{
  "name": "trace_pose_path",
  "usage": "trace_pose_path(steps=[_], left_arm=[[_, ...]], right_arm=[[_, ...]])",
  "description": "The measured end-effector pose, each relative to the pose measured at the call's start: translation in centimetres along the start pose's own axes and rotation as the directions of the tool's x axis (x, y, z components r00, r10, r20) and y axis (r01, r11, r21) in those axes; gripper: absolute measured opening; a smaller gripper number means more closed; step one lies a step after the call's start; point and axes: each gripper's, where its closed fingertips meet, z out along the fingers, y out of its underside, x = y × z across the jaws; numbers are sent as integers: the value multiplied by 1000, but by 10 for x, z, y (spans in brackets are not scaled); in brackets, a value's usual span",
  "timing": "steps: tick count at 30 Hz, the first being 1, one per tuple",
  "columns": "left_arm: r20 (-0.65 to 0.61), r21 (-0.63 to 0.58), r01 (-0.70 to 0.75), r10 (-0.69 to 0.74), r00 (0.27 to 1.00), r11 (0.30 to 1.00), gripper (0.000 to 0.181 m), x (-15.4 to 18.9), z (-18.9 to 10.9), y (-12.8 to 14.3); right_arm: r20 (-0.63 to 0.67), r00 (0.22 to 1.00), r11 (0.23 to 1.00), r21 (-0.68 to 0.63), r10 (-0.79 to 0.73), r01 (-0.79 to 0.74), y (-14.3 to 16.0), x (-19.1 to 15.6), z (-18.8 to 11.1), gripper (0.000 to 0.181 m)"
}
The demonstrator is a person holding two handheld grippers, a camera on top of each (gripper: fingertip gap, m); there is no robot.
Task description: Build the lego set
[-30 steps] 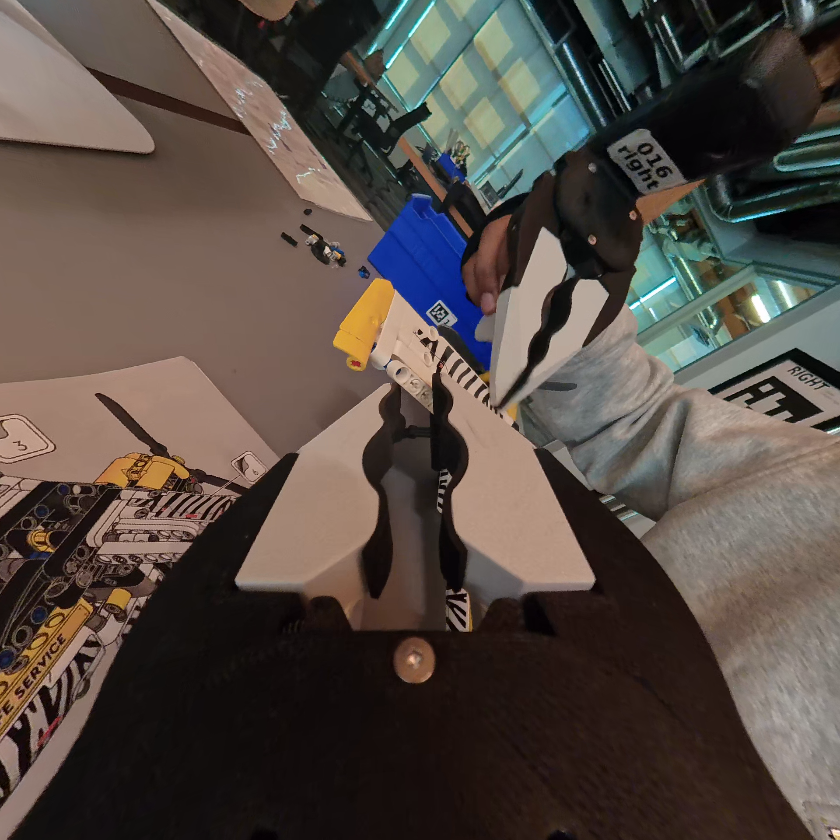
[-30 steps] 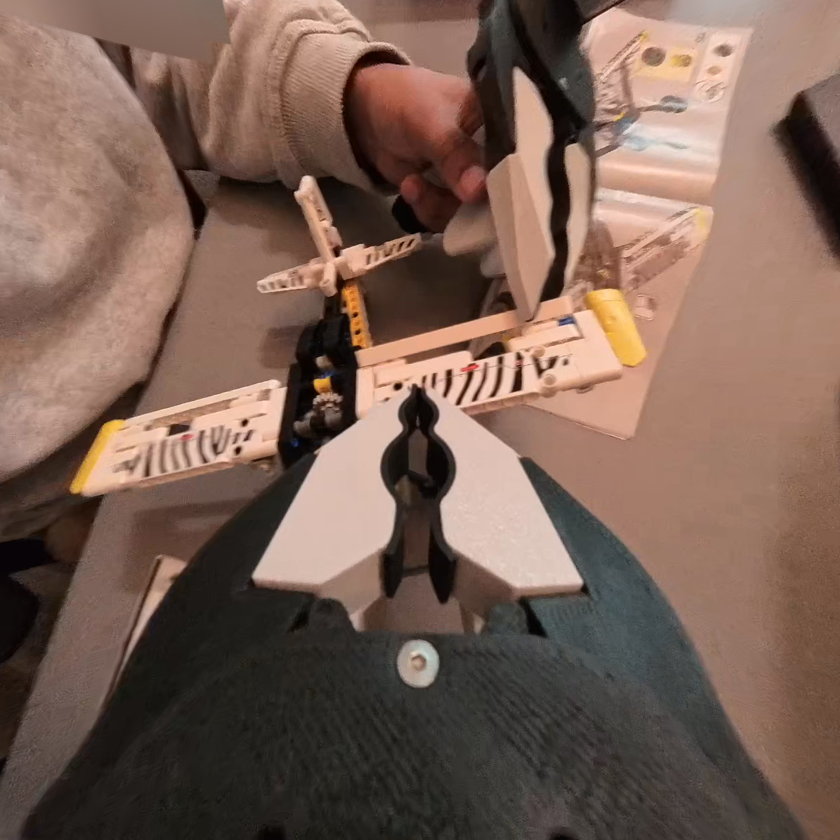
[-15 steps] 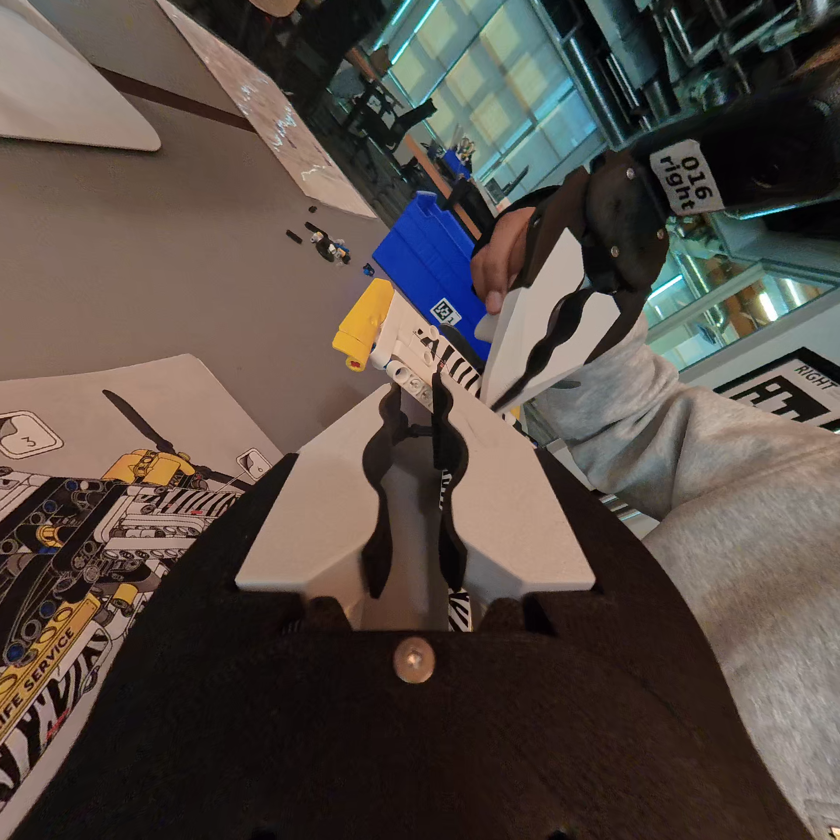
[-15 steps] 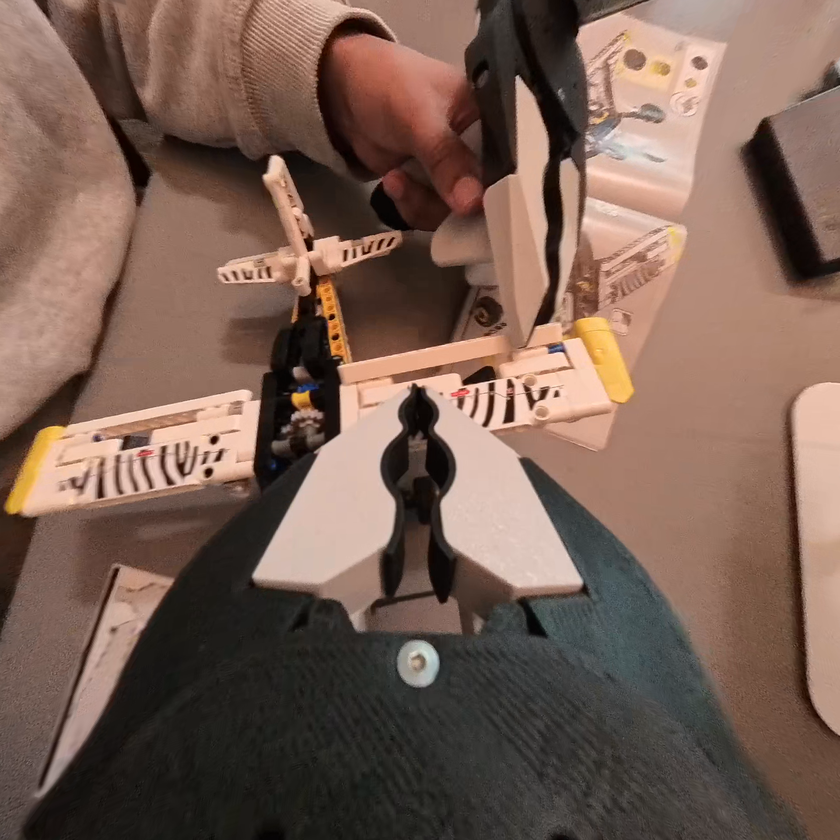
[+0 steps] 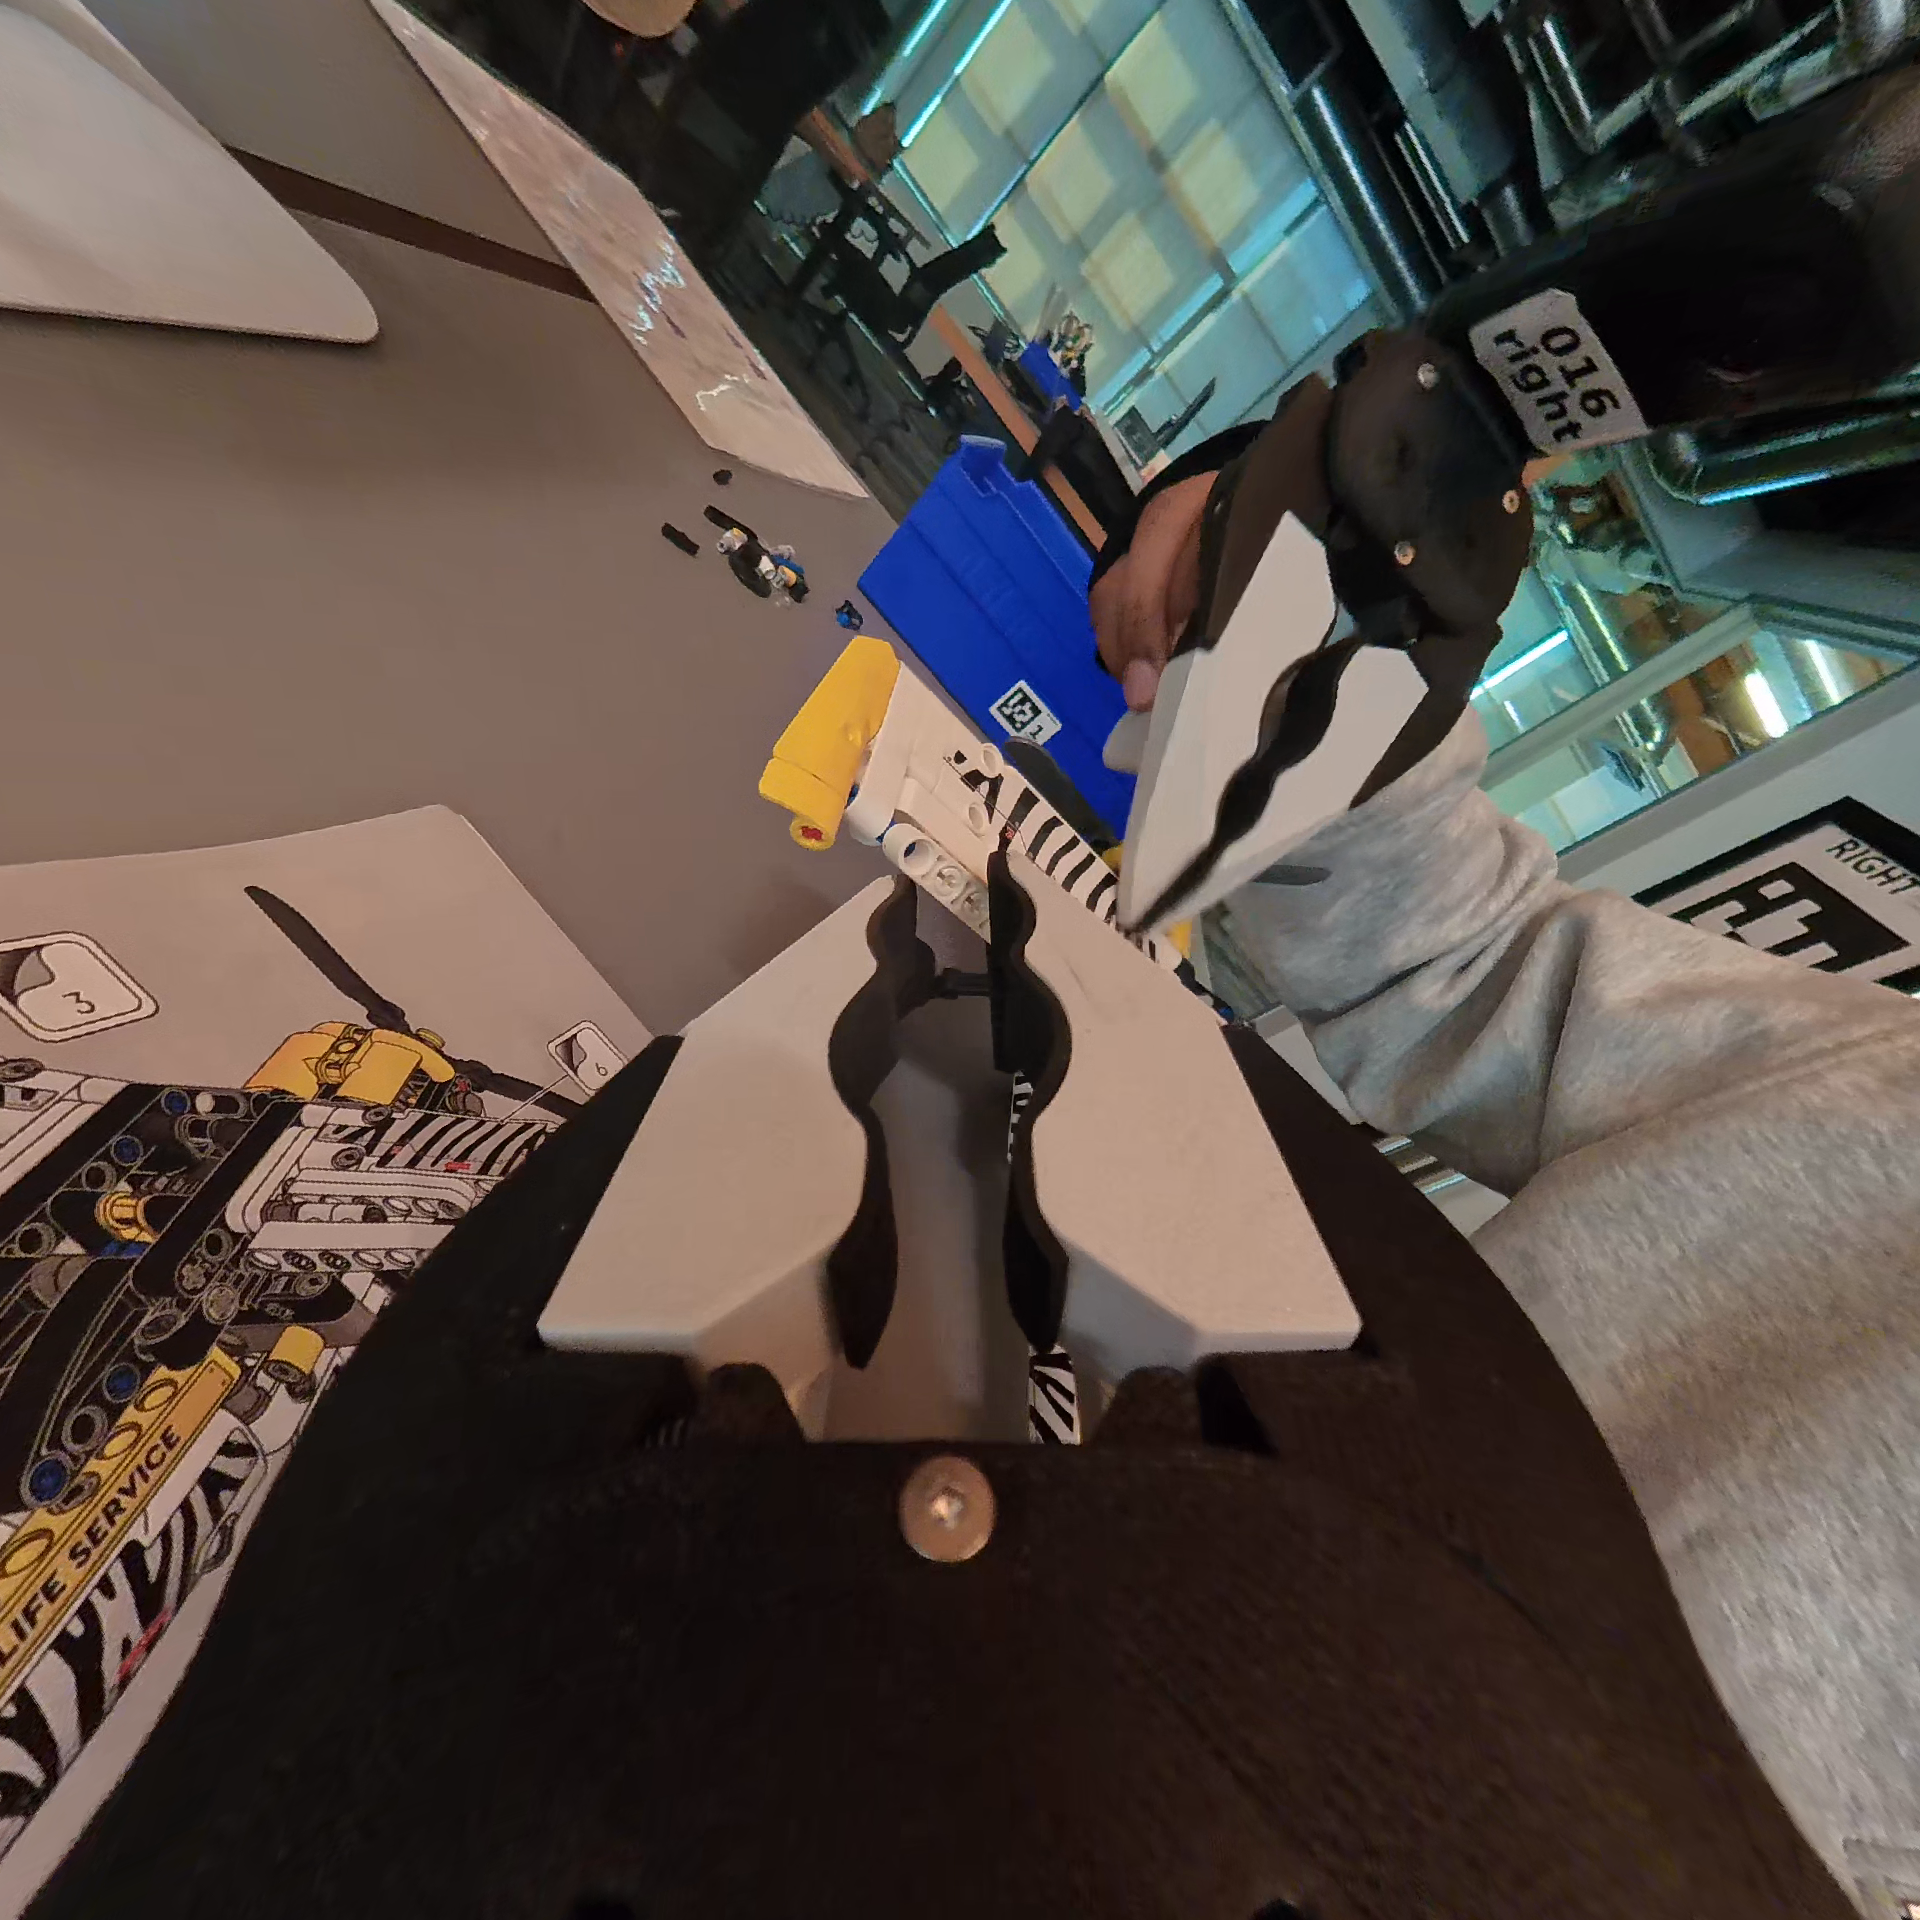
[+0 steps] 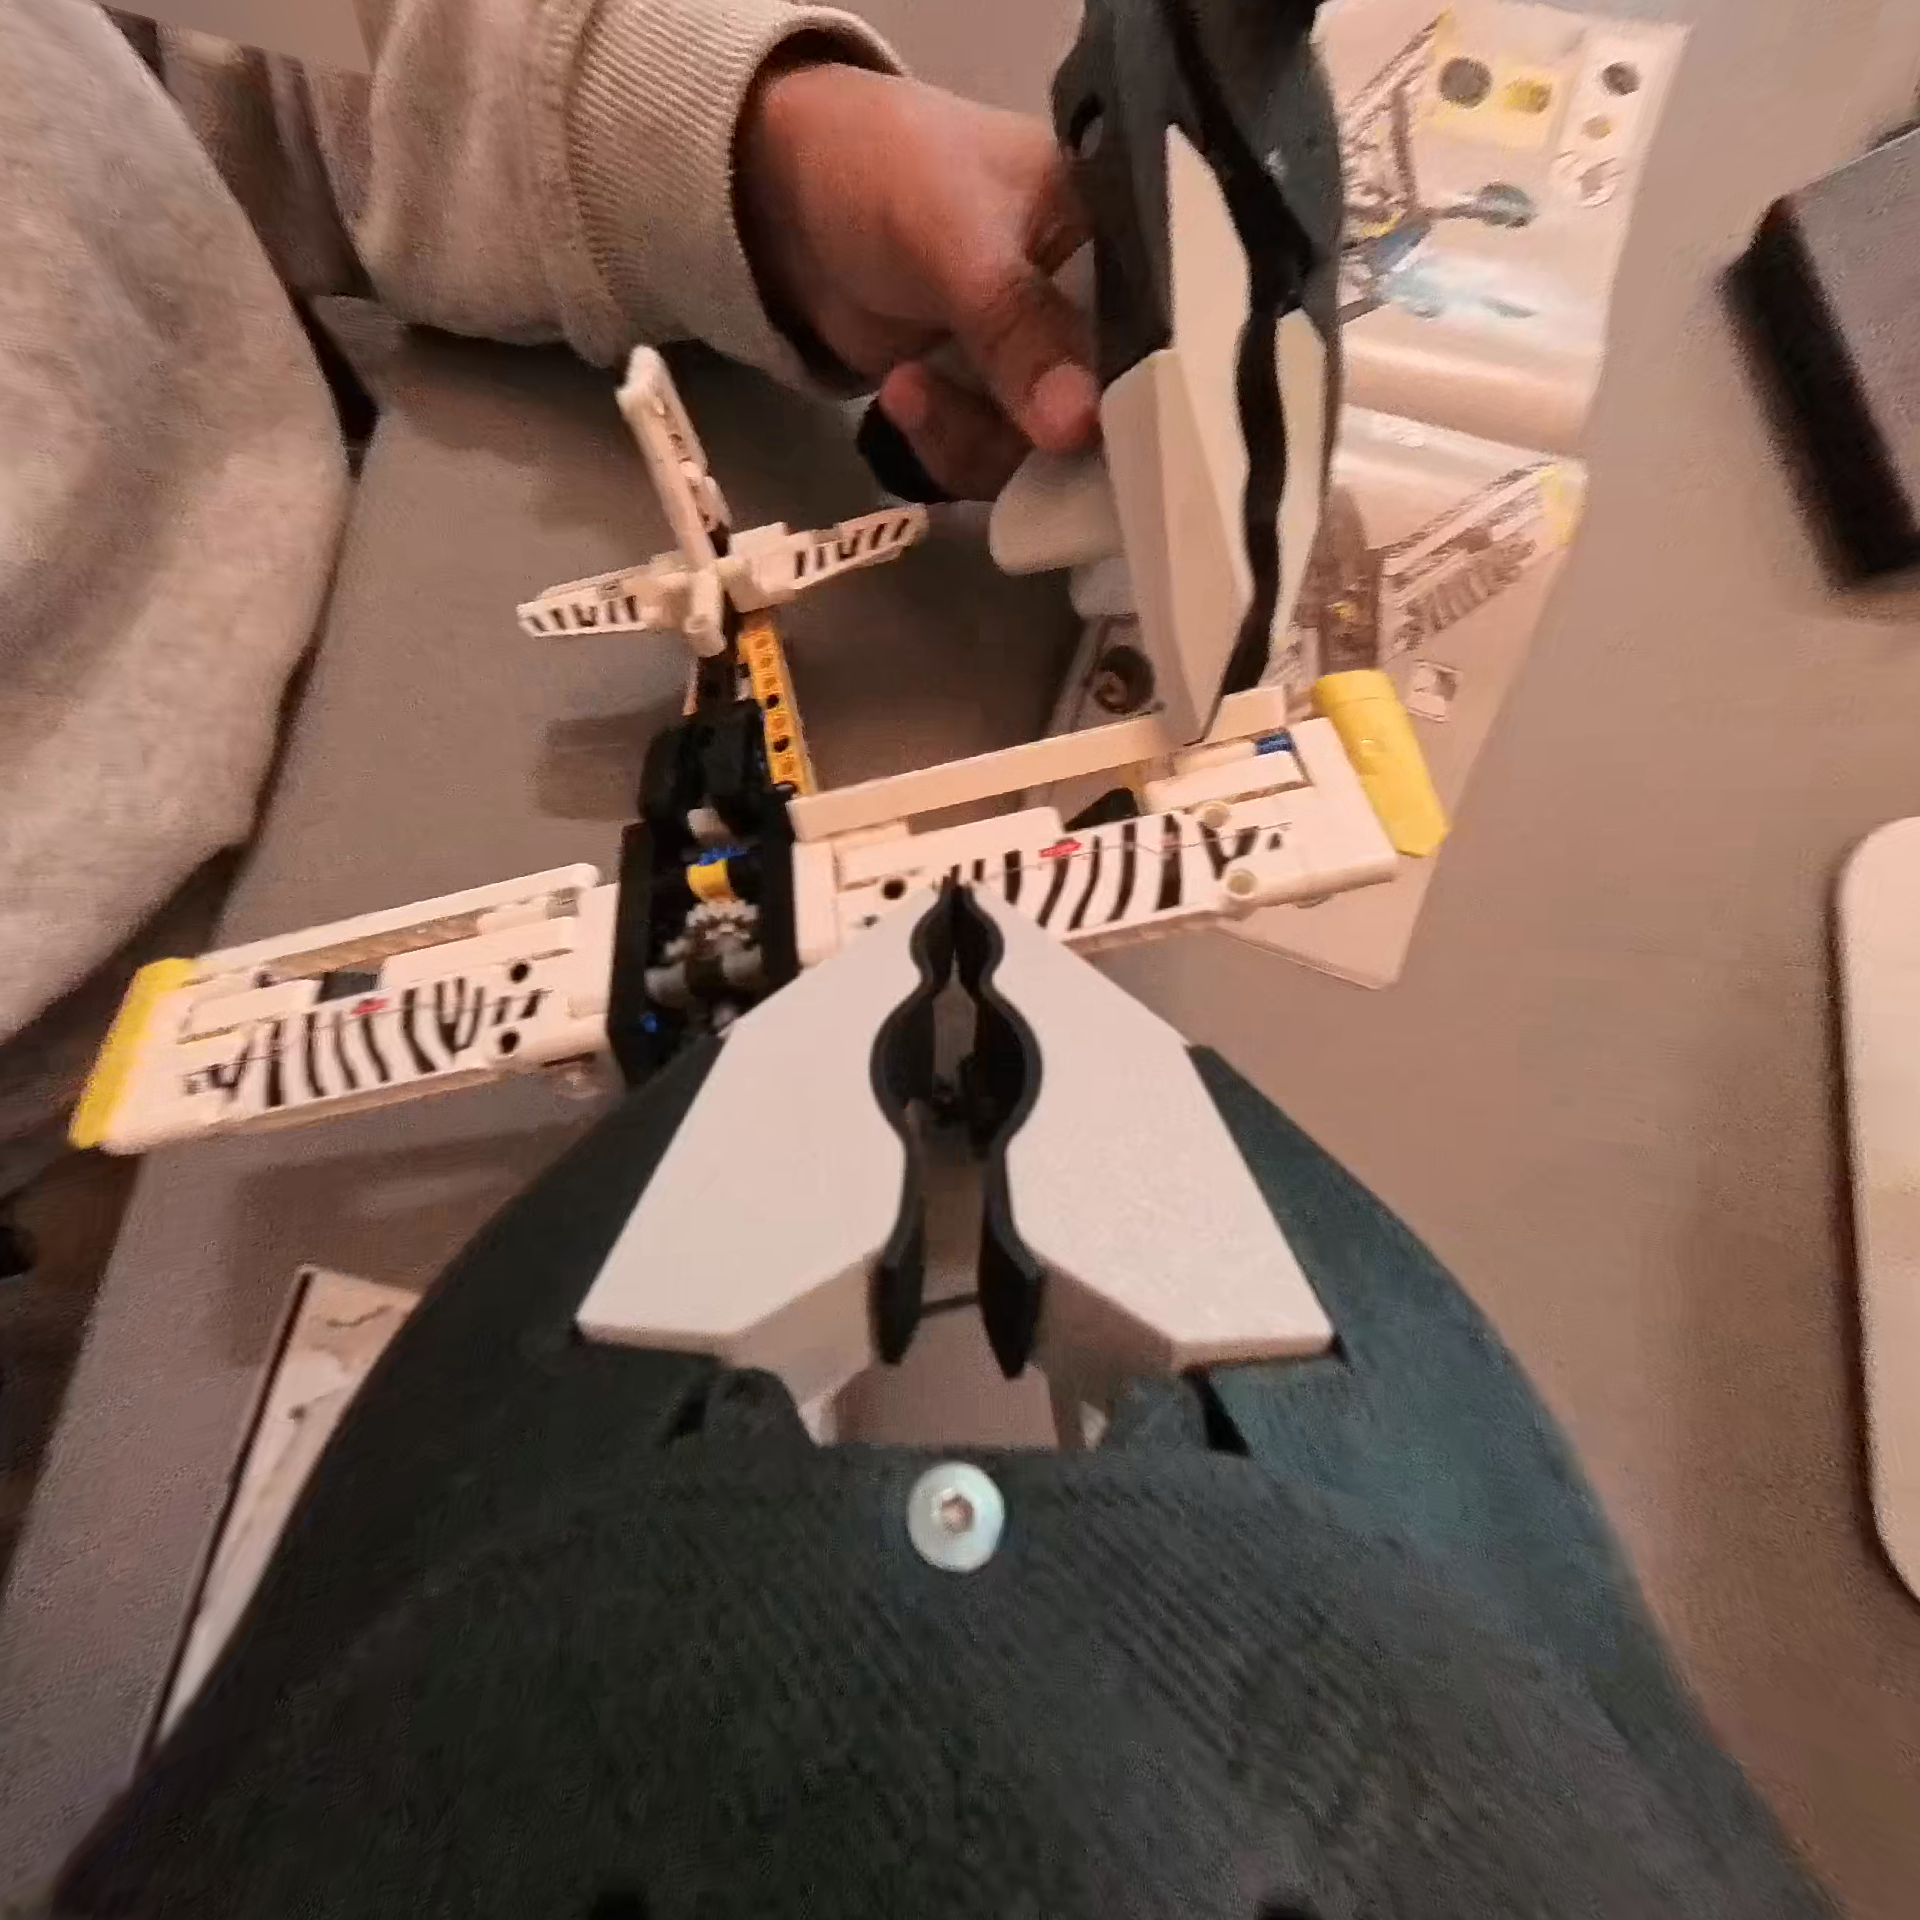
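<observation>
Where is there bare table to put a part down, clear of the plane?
The biggest bare patch is grey table between the instruction booklet, the white mat and the loose pieces. In the right wrist view, open table runs from the yellow wing tip to the white mat and dark box. It is crowded around the plane.

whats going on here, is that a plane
A person with a gripper in each hand is building a lego plane with zebra-striped wings. The left gripper clamps one wing near its yellow tip. The right gripper, shut on what looks like a small black piece, points at that wing's front edge.
</observation>
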Motion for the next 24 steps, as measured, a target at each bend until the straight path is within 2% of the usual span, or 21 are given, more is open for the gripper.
trace_pose_path(steps=[1,3,4,6,9,12,14,17,21,24], left_arm=[[3,-2,-1,1,1000,1000,12,-1,0,0],[-11,1,6,-6,1000,1000,12,1,0,0],[-13,2,9,-9,1000,1000,12,2,0,0],[7,-1,1,-1,1000,1000,12,-1,0,0],[-15,2,17,-17,1000,1000,12,1,0,0],[4,-3,8,-8,1000,1000,12,-2,0,1],[-12,-3,13,-13,1000,1000,12,1,0,1],[-2,-4,4,-4,1000,1000,12,1,0,1],[-6,1,13,-13,1000,1000,12,1,1,0],[8,0,8,-8,1000,1000,12,-1,1,1]], right_arm=[[-30,999,1000,10,-15,15,0,2,-1,0],[102,993,998,-6,59,-59,2,-17,-1,0],[116,990,997,-10,75,-74,2,-19,0,0],[10,999,999,4,32,-32,1,-8,1,0],[99,993,998,-18,59,-57,1,-22,2,0],[39,999,999,-22,25,-24,2,-15,2,0],[101,994,999,-27,49,-47,1,-23,2,0],[-6,1000,1000,-24,6,-6,-1,-8,3,0],[31,999,999,-21,35,-35,-3,-6,3,0],[-96,995,1000,7,8,-7,-7,18,3,0]])
